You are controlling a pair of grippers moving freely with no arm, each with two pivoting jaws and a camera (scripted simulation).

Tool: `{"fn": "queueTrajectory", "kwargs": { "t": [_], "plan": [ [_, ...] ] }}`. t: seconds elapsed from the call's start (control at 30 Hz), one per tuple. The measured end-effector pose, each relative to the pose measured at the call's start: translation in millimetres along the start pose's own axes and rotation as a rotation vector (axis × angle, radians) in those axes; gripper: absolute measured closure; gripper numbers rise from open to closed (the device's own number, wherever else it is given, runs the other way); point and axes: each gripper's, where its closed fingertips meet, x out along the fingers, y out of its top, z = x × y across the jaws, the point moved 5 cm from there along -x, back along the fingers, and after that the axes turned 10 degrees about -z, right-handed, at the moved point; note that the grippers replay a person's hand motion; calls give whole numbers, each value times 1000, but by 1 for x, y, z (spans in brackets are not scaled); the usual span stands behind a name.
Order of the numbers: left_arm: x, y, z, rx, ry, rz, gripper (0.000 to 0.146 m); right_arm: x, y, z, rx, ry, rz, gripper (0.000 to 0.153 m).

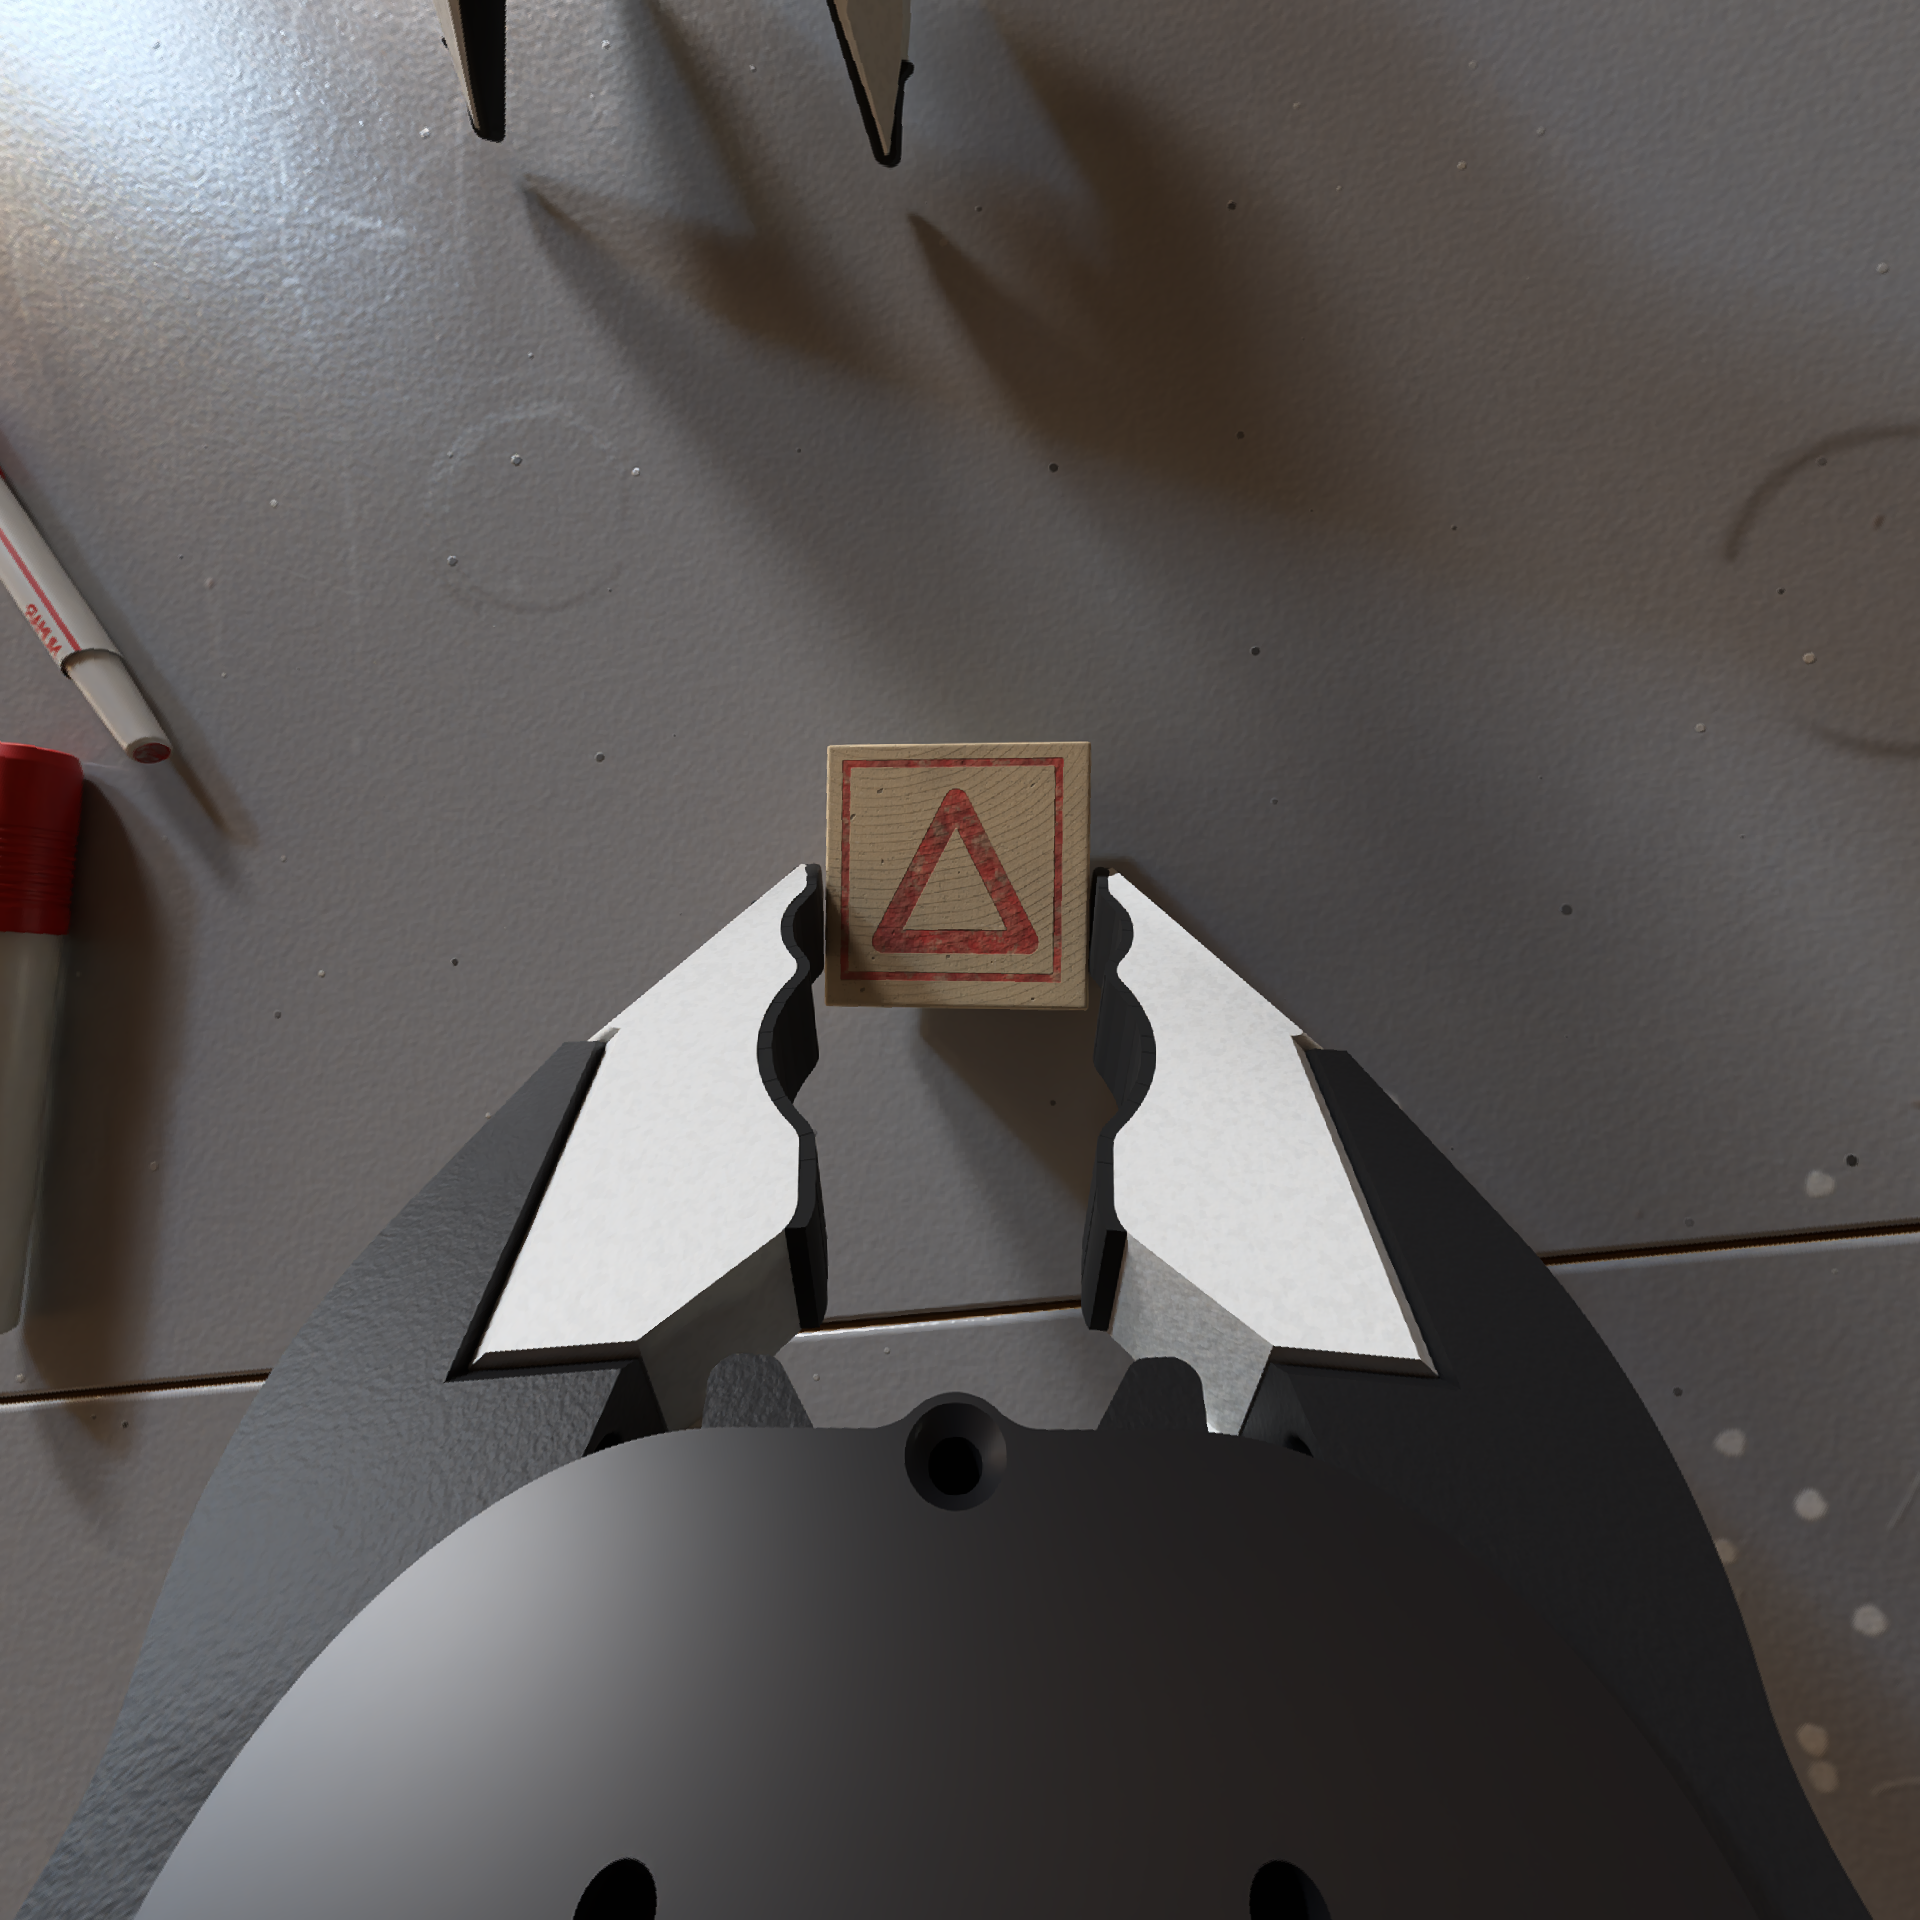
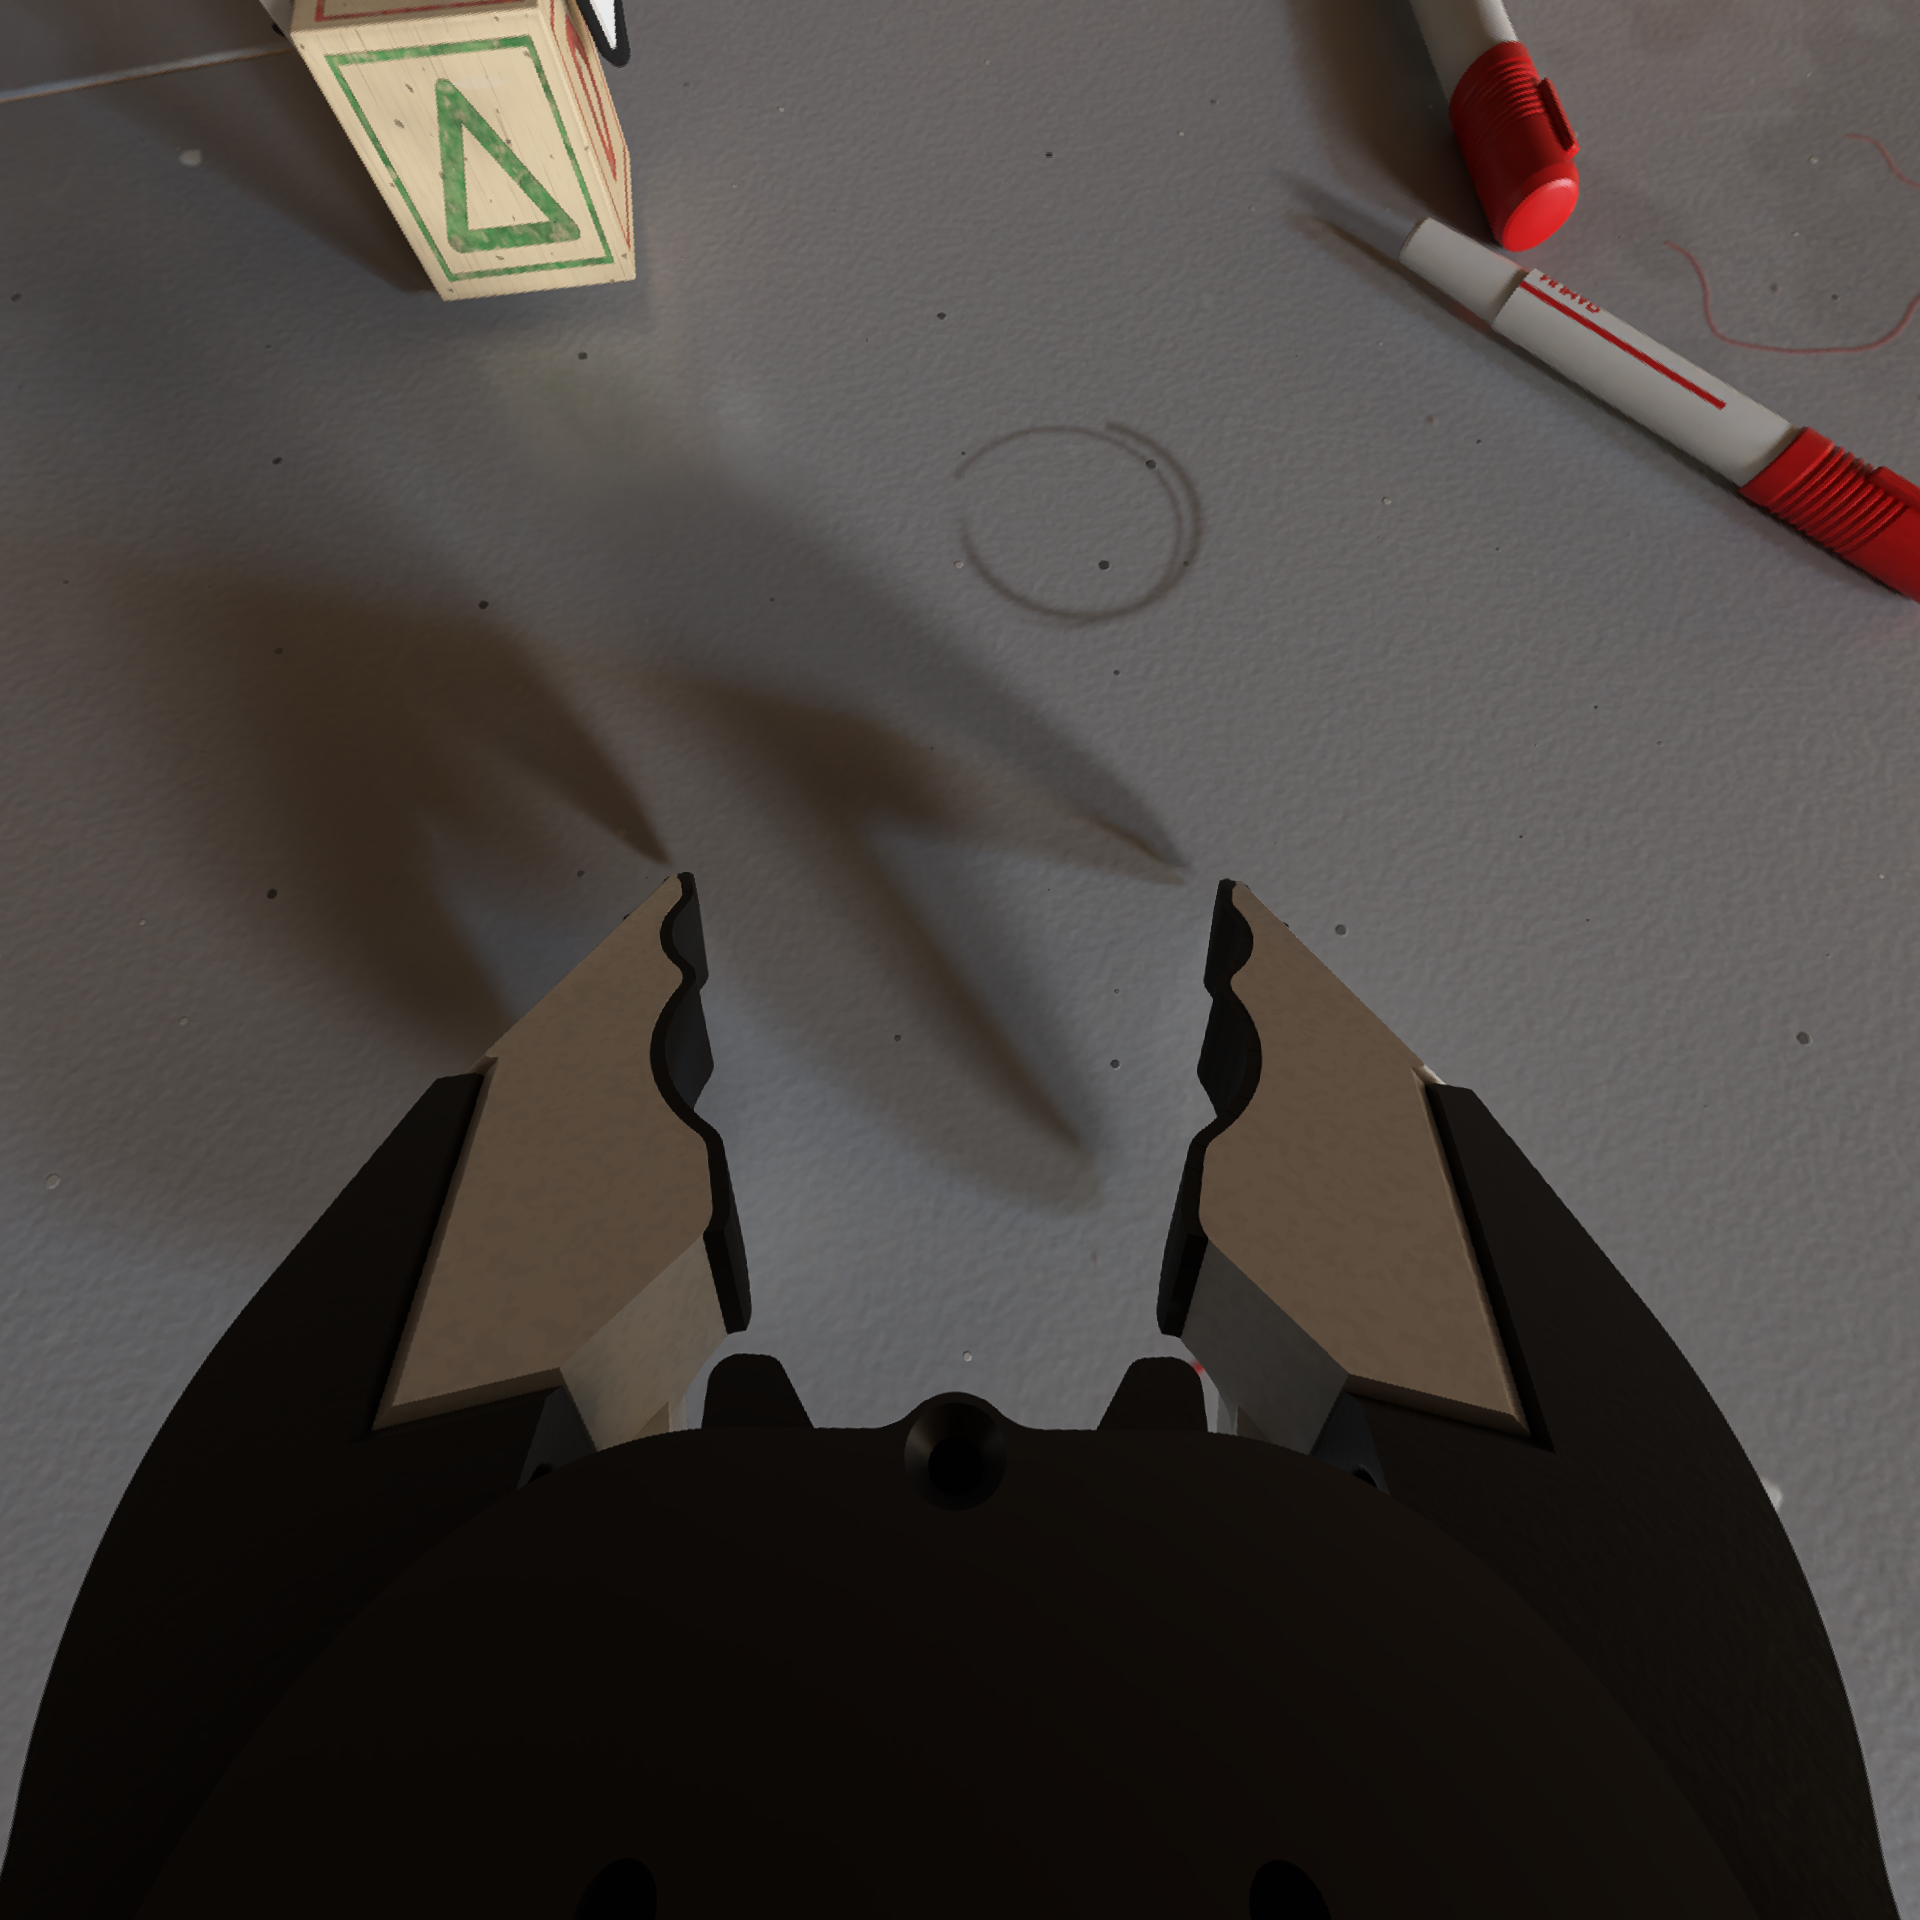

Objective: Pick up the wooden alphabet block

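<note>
Left jaws clamped on wooden alphabet block [image 1: 957,876] at fingertips, right jaws released

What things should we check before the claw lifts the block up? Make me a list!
1. Wooden alphabet block sits between the left gripper fingertips: ok.
2. Both fingertips press its sides: looks ok; a tiny gap cannot be ruled out.
3. Block centred in the grip: not quite, only the tips hold it, near its lower half.
4. Right gripper out of the way, open and empty: ok.
5. Red-capped marker and pen away from the block: ok.
6. Block off the grey table: cannot tell.
</note>
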Motion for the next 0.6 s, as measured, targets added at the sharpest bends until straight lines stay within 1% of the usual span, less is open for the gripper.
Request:
{"fn": "queueTrajectory", "kwargs": {
  "t": [0.2,0.33,0.4,0.6],
  "plan": [
    [-4,2,0,-15,8,30,95,0,0,0,0,0,0,55],
    [-26,5,-10,-75,66,144,95,0,0,0,0,0,0,55],
    [-34,4,-13,-95,82,171,95,0,0,0,0,0,0,55],
    [-32,1,-10,-83,86,147,95,0,0,0,0,0,0,55]
  ]
}}
